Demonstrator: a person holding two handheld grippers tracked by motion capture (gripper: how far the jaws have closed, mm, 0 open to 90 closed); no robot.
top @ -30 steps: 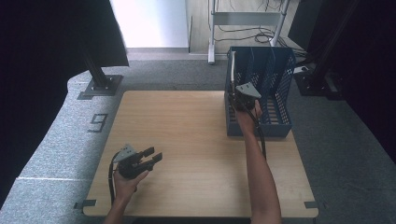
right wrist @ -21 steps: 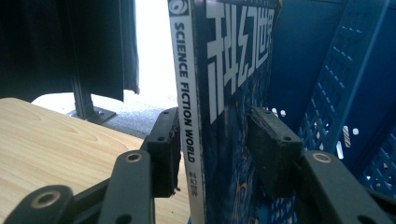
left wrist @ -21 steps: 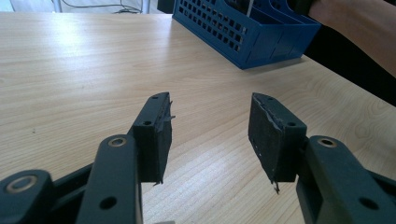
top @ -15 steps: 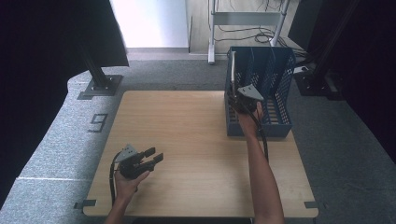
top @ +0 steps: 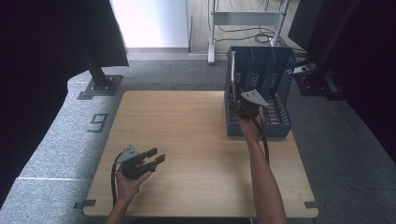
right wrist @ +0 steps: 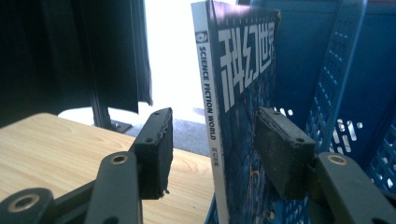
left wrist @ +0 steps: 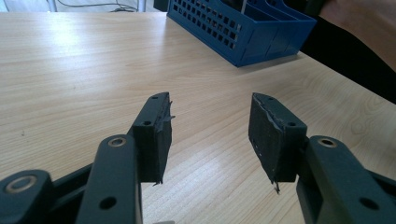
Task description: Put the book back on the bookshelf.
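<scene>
Now magazine [right wrist: 243,116] between open tongs [right wrist: 212,149]

A bare wooden table [top: 196,140] stands on grey carpet [top: 60,135].

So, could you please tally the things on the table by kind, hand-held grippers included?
Blue file rack: 1
Magazine standing in the rack: 1
Hand-held grippers: 2, the left hand-held gripper and the right hand-held gripper
Total: 4
</scene>
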